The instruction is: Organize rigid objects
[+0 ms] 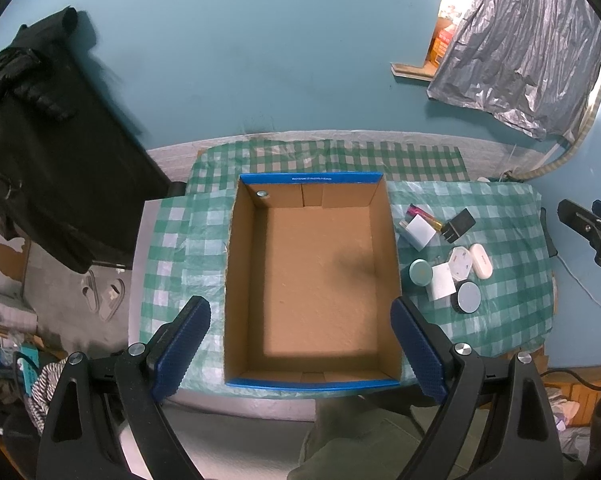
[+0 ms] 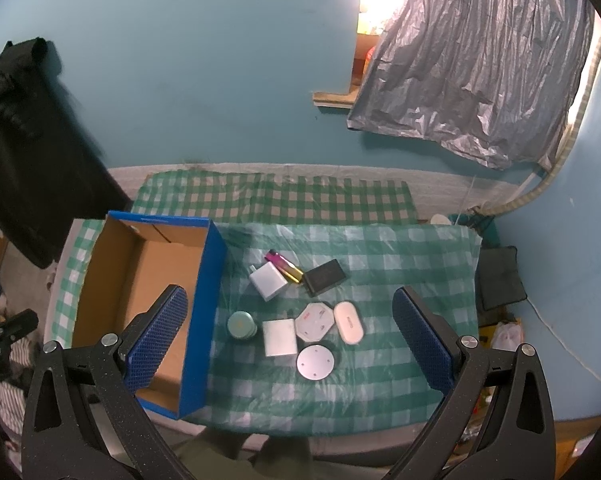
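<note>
An open cardboard box with blue rims stands on the checked tablecloth, nothing lying on its floor. To its right lie small rigid objects: two white chargers, a pink-yellow lighter, a black charger, a round teal tin, a white plug, a white oval case and a grey round disc. They also show in the left wrist view around the white plug. My left gripper is open above the box. My right gripper is open above the objects.
The table sits against a teal wall. Black clothing hangs at the left. A grey plastic sheet hangs at the upper right. Clutter lies on the floor at both sides. The right gripper's body shows at the right edge.
</note>
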The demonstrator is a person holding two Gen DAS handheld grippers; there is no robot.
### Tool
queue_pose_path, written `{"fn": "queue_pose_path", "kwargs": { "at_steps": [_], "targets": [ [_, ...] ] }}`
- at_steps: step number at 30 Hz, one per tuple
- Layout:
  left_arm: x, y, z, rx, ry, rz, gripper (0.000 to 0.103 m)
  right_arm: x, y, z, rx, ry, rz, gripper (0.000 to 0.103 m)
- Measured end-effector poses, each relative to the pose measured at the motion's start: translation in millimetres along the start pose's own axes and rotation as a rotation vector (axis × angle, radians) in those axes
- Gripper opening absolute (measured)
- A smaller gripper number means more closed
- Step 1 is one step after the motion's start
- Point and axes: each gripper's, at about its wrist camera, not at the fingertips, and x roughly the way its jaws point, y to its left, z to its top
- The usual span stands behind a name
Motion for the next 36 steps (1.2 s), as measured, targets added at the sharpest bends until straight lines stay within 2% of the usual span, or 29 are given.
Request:
{"fn": "queue_pose_path", "kwargs": {
  "at_steps": [20,27,31,36],
  "targets": [
    [7.6,3.2,-4.2,-0.009,0.004,0.003,0.093,1.9,-2.1,-2.6,0.004,0.008,0.001,0.101],
    [20.0,11.4,4.7,-0.019,0.029,0.021,0.093,10.4,-14.0,-13.8,0.034,0.033,0.042,0.101],
    [26.4,17.0,7.7,-0.027,0.041,0.023,0.093,15.0,-20.0,-10.4,0.052,0.04,0.081,0.101],
    [41.4,29.4,9.3,-0.048,0.076,0.015,0.093,33.0,-30.1,-1.0,0.057,0.082,0.085,0.101]
  ]
}}
